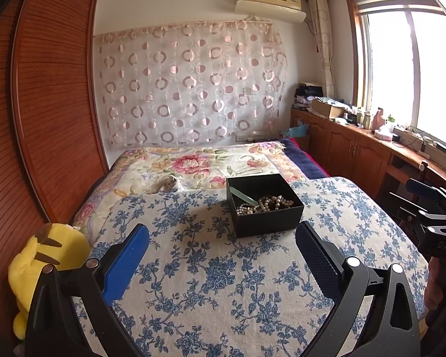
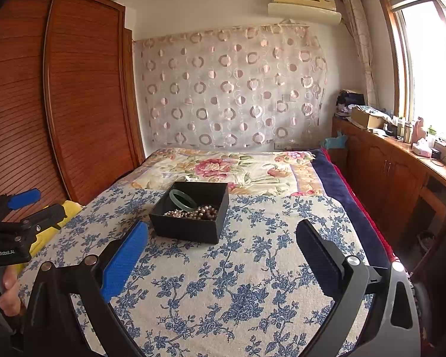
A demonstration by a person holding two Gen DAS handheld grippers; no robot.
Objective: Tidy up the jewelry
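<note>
Two tools, left tool (image 1: 221,255) marked "GenRobot.AI" and right tool (image 2: 221,255), hover spread wide and empty before the black box (image 1: 264,205) mid-bed.

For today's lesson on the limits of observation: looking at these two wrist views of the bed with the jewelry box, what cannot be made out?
- Black box floor: in both views, hidden by its near wall and the pearl beads.
- How many strands the beads form: too small and tangled in both views.
- Green bangle: lower part buried in the beads in the right wrist view.
- Yellow plush toy: partly covered by the left gripper in the left wrist view.
</note>
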